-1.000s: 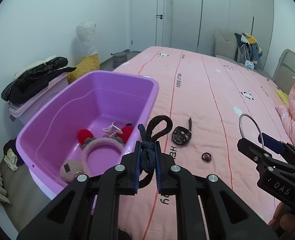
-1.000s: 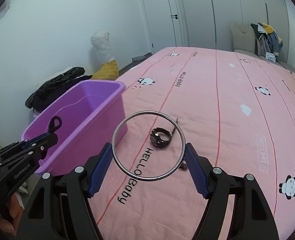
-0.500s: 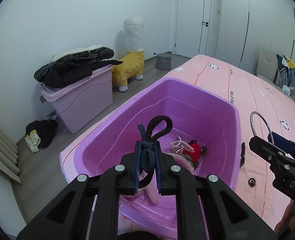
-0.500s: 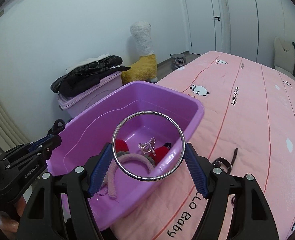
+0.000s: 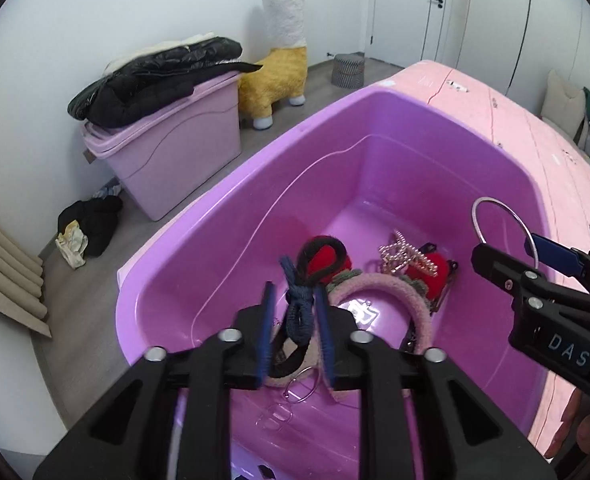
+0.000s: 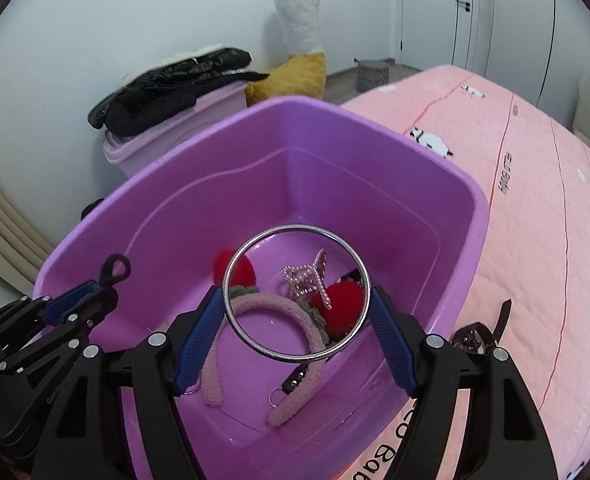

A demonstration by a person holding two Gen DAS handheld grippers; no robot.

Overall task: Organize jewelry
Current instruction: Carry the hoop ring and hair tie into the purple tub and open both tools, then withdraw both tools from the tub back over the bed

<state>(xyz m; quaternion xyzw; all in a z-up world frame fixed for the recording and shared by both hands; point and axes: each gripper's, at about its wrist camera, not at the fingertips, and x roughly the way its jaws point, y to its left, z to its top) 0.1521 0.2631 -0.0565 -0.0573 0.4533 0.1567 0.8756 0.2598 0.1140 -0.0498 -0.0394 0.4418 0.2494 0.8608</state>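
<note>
Both grippers over the purple bin [image 6: 475, 216] on the pink bed [image 6: 535, 208]. Left gripper [image 5: 295, 320] jaws opening; dark hair tie [image 5: 299, 312] sits between the pads, leaning on the right pad, gap at the left one (loop end sticks up). Right gripper [image 6: 295, 320] wide, pads clamping the metal bangle [image 6: 295, 294] across its width. In the bin: pink headband [image 6: 279, 308], red pompoms [image 6: 341, 304], pearl clip [image 6: 307, 276].

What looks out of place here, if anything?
A dark watch lies on the pink bed outside the purple tub, while the other accessories sit inside. Nothing looks spilled or broken.
</note>
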